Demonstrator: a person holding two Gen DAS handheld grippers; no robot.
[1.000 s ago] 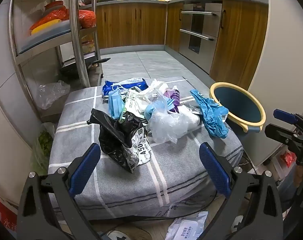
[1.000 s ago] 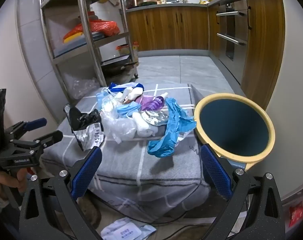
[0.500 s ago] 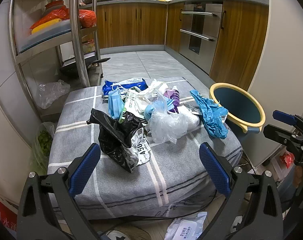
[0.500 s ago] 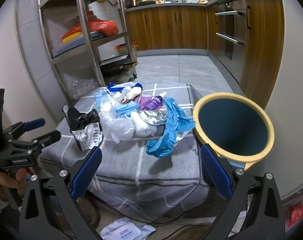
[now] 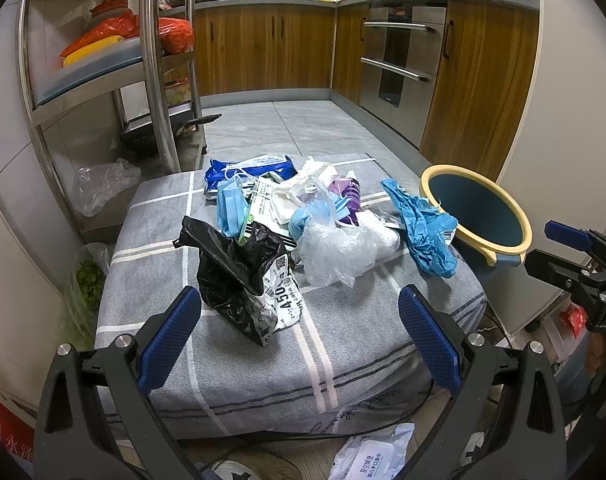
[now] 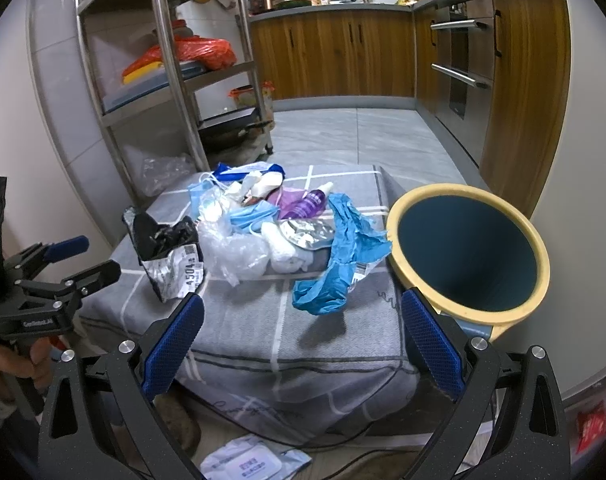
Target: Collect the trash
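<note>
A pile of trash lies on a grey checked cushion [image 5: 231, 364]: a black bag with a white label [image 5: 239, 276], a clear plastic bag [image 5: 335, 248], a crumpled blue bag [image 5: 423, 228], blue face masks [image 5: 231, 208] and a purple bottle [image 5: 349, 194]. A blue bin with a yellow rim [image 5: 477, 210] stands at the cushion's right edge. My left gripper [image 5: 299, 328] is open and empty, in front of the black bag. My right gripper [image 6: 301, 332] is open and empty, in front of the blue bag [image 6: 339, 256] and left of the bin [image 6: 469, 252].
A steel shelf rack [image 5: 155, 72] stands at the back left with a clear bag [image 5: 103, 184] on the floor beside it. Wooden cabinets [image 5: 479, 76] line the back and right. A wipes pack [image 5: 371, 454] and a cable lie on the floor under the cushion's front edge.
Both grippers have drifted only slightly; the view barely shifts. Nothing was taken hold of or moved in the pile.
</note>
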